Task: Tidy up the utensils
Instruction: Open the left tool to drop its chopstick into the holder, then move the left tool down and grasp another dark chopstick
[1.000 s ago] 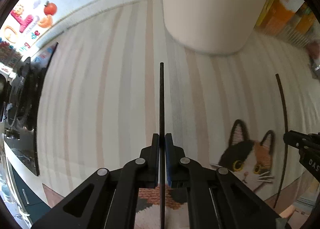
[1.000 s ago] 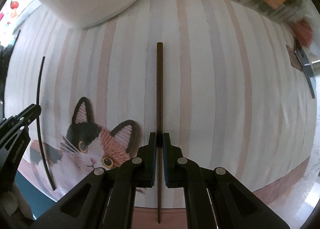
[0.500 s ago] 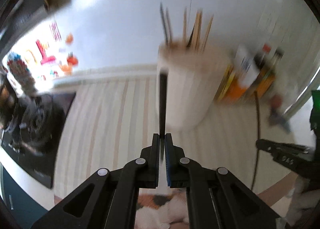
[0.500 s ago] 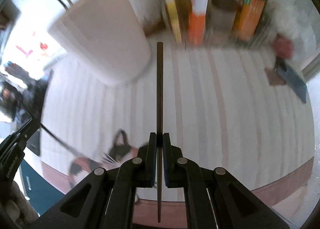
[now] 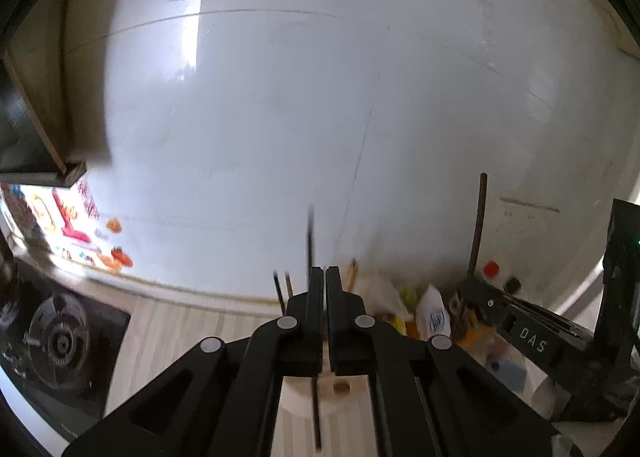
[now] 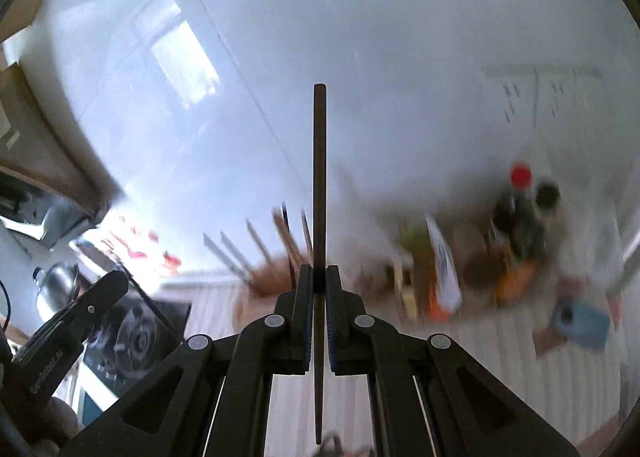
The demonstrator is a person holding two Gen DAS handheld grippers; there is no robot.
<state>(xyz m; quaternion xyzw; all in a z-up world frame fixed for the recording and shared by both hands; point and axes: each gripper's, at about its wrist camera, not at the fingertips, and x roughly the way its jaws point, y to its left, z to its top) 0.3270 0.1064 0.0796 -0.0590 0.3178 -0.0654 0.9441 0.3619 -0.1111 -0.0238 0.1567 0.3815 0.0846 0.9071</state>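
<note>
While both chopsticks were pinched and raised, the holder sat low ahead of the fingers:

Left gripper (image 5: 324, 277): jaws fully closed on a thin black chopstick (image 5: 311, 233), which ran straight out past the fingertips and back under them, blurred.

Right gripper (image 6: 319, 277): jaws closed to a sliver on a brown chopstick (image 6: 319, 177), its blunt end far beyond the fingertips, its narrow end trailing behind them.

Long axes: each stick lay along its own gripper's pointing line, not across it.

Utensil holder (image 5: 308, 393): pale cylinder directly below and just ahead of the left fingertips, other sticks standing in it; in the right wrist view it (image 6: 276, 277) lay ahead and slightly left of the fingertips, blurred.

Nearer hand: judged the left, whose fingers were nearly over the rim.

Coming move, as a judgement: each stick would need tipping end-down over the opening before release.
</note>
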